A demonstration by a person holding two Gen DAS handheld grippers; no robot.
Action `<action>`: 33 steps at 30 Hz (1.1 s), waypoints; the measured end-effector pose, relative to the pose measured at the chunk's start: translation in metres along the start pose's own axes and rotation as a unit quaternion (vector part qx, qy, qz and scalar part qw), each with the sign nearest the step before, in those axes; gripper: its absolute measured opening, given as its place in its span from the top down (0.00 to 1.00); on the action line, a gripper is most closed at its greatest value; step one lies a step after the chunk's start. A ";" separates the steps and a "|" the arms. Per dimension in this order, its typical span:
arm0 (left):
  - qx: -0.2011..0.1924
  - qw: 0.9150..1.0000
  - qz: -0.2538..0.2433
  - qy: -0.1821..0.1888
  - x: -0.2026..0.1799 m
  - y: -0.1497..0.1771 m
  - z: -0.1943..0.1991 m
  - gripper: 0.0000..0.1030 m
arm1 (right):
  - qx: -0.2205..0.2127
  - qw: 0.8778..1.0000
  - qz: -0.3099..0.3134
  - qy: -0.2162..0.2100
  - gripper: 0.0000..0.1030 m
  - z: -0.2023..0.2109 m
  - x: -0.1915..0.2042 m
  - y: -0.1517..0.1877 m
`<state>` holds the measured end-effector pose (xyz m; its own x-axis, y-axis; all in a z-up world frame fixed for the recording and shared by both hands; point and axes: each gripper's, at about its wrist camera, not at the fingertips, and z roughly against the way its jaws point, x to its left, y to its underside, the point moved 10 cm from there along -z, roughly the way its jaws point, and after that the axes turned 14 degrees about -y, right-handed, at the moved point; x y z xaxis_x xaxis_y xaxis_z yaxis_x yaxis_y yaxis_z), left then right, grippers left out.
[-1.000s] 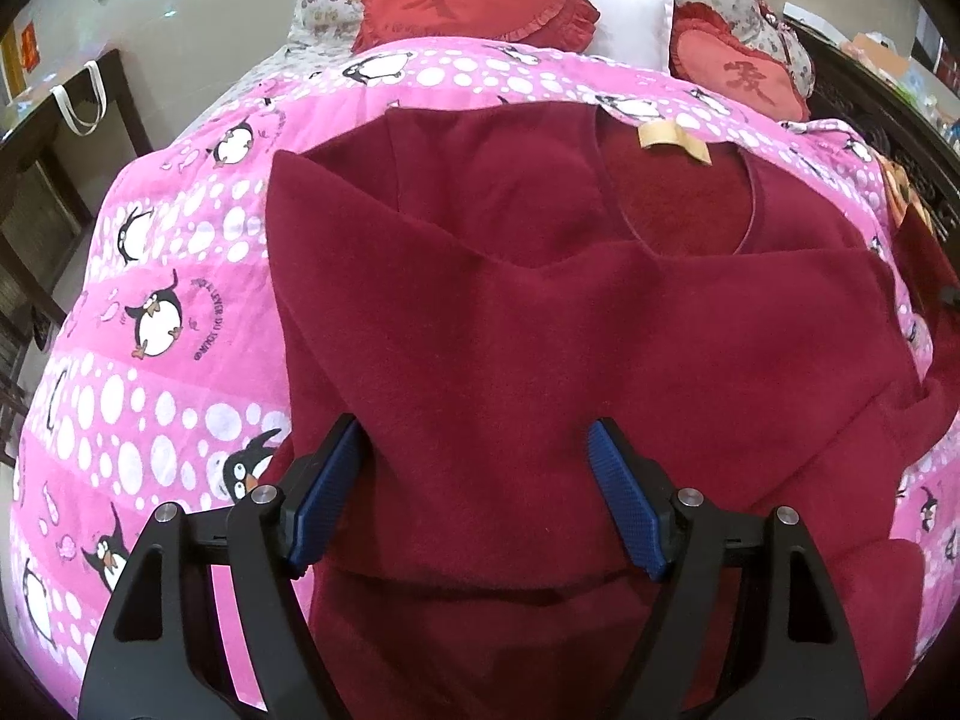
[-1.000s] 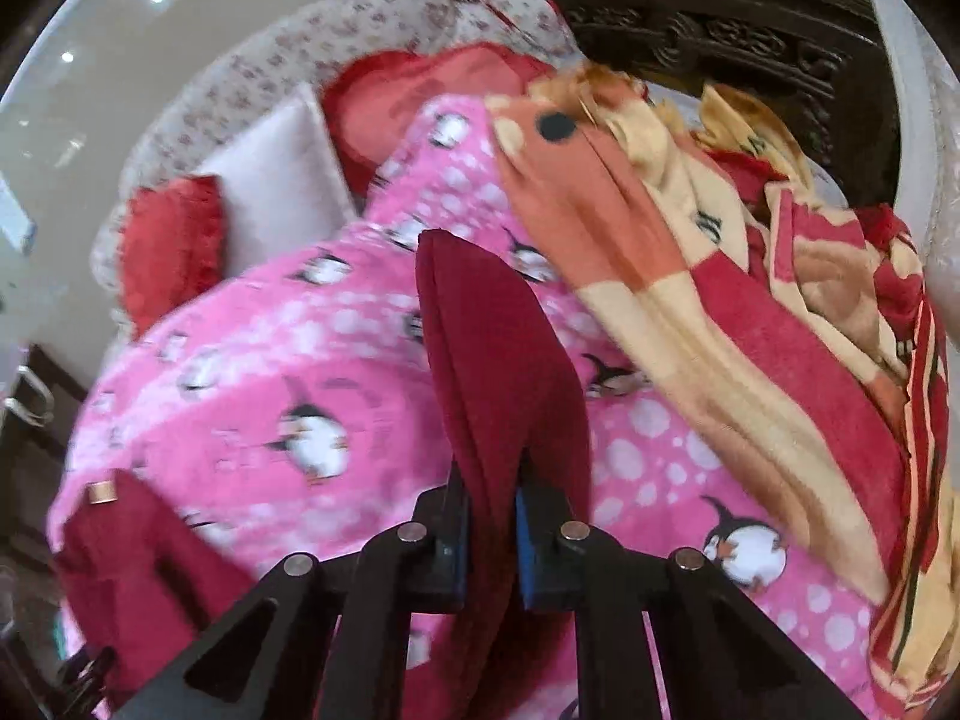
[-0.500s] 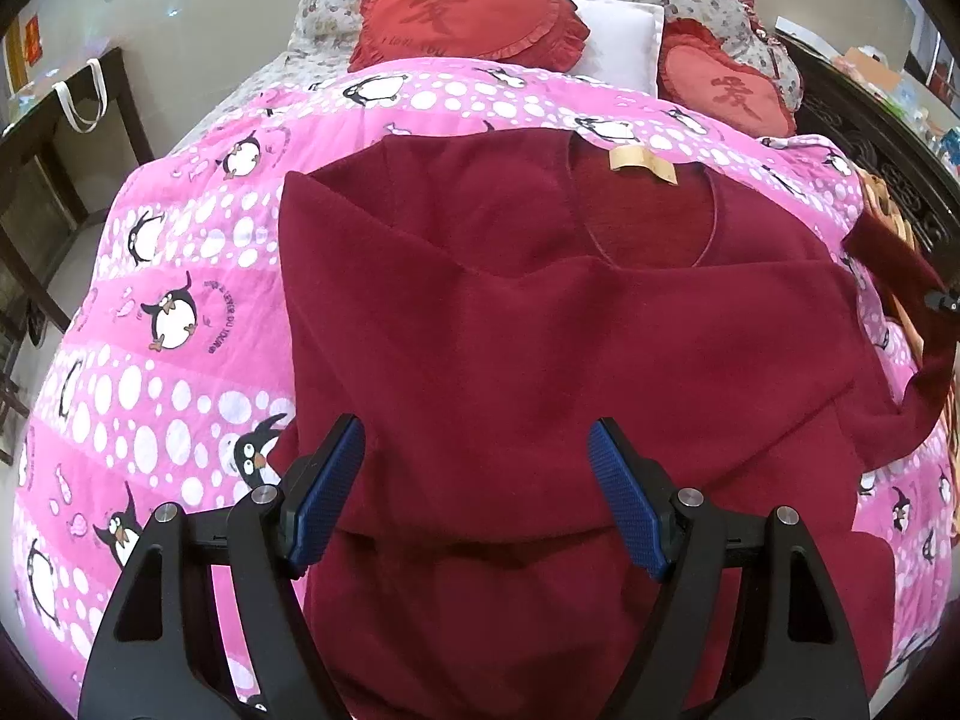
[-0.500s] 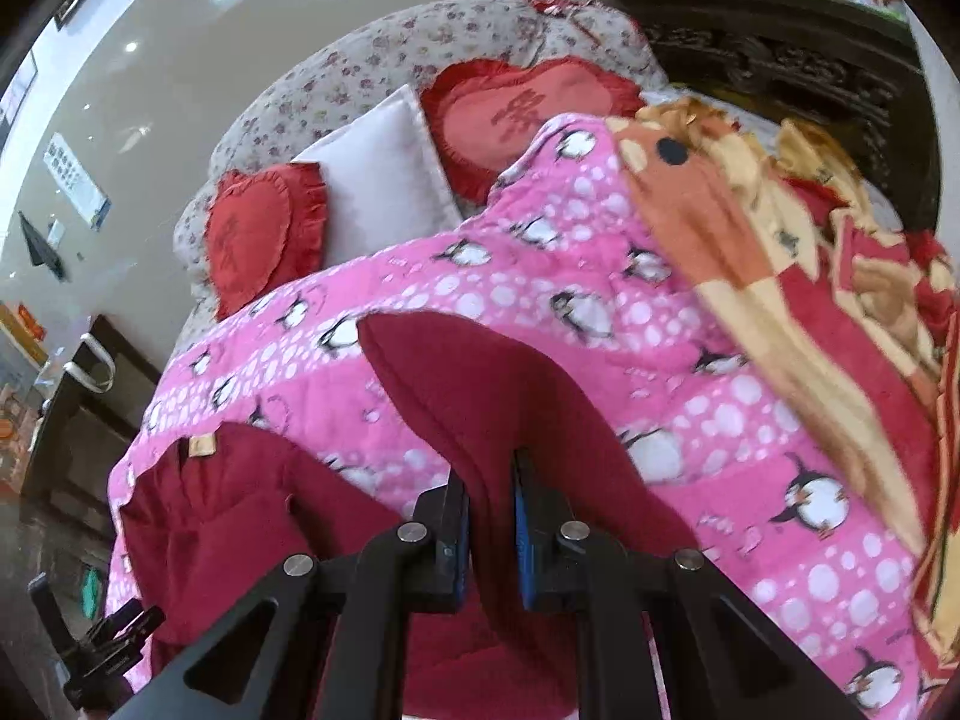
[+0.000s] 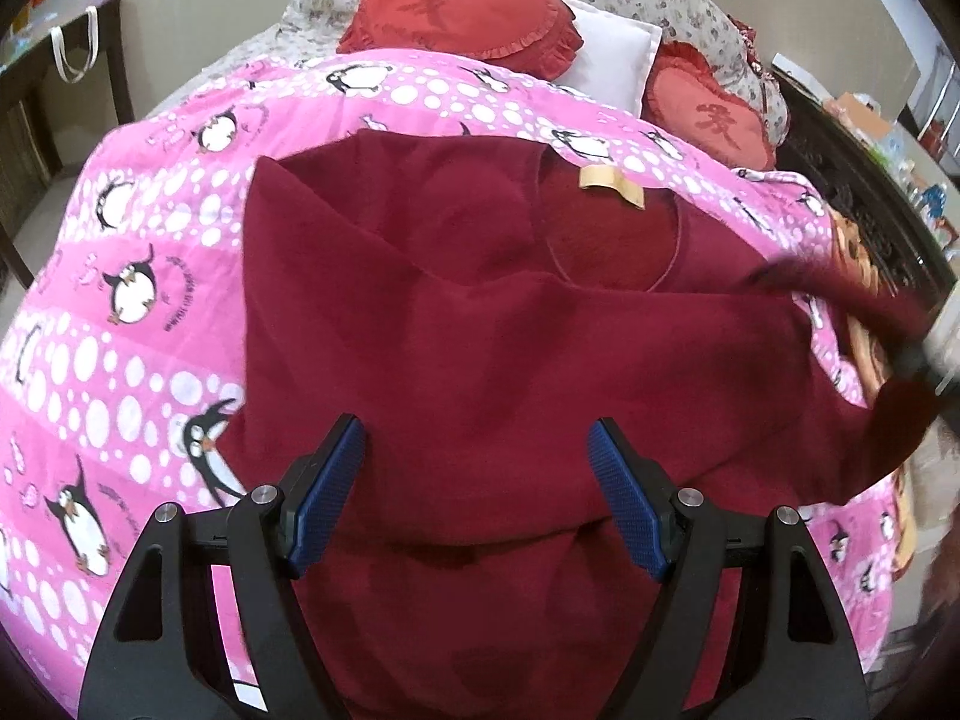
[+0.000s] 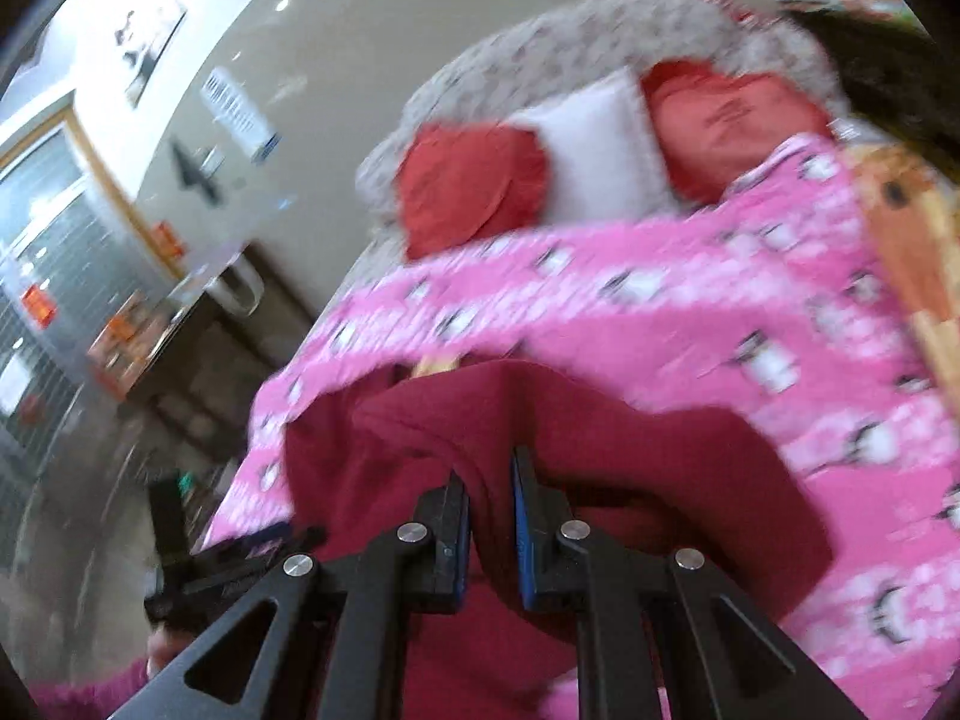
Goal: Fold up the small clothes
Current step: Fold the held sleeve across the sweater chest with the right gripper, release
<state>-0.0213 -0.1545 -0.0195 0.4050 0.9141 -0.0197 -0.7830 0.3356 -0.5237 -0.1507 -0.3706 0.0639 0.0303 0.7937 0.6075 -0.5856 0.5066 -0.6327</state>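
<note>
A dark red long-sleeved top (image 5: 480, 324) lies spread on a pink penguin-print quilt (image 5: 120, 312), neck and tan label (image 5: 611, 183) toward the pillows. Its left sleeve is folded across the chest. My left gripper (image 5: 477, 498) hovers open over the lower part of the top, nothing between its blue pads (image 5: 329, 495). My right gripper (image 6: 489, 519) is shut on the red sleeve (image 6: 558, 420), which it holds lifted above the quilt (image 6: 690, 312). In the left wrist view that sleeve (image 5: 840, 300) shows blurred at the right edge.
Two red heart cushions (image 5: 456, 12) and a white pillow (image 5: 612, 57) lie at the head of the bed. An orange and red blanket (image 6: 912, 252) is bunched along the right side. A dark wooden table (image 5: 54, 90) stands to the left, dark carved furniture (image 5: 858, 180) to the right.
My right gripper has carried the sleeve leftward across the bed toward the top's body, rolling as it went. The left gripper has stayed over the top's lower part, still open.
</note>
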 end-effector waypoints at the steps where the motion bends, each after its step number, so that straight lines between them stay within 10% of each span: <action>1: 0.003 1.000 0.002 0.003 -0.002 0.001 0.000 0.25 | 0.033 0.999 0.001 -0.002 0.88 -0.019 0.000 0.017; 6: 0.003 1.000 0.001 0.013 -0.012 -0.002 0.000 0.25 | 0.151 0.986 -0.001 0.063 0.62 -0.065 -0.024 0.084; 21: 0.030 0.995 -0.084 0.051 -0.109 0.007 -0.025 0.26 | 0.049 0.996 -0.066 0.042 0.46 0.022 -0.040 0.093; 27: 0.026 0.993 -0.098 0.053 -0.124 0.004 -0.024 0.86 | 0.016 0.993 -0.106 0.042 0.46 0.048 -0.065 0.098; 33: -0.036 0.990 -0.113 0.078 -0.134 -0.033 0.025 0.89 | -0.010 0.991 -0.121 0.059 0.46 0.069 -0.078 0.093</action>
<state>-0.0609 -0.2825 0.0216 0.6391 0.7688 -0.0231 -0.6298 0.5057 -0.5896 -0.2635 -0.4087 -0.0094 0.2623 0.6817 0.6830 -0.5340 0.6921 -0.4857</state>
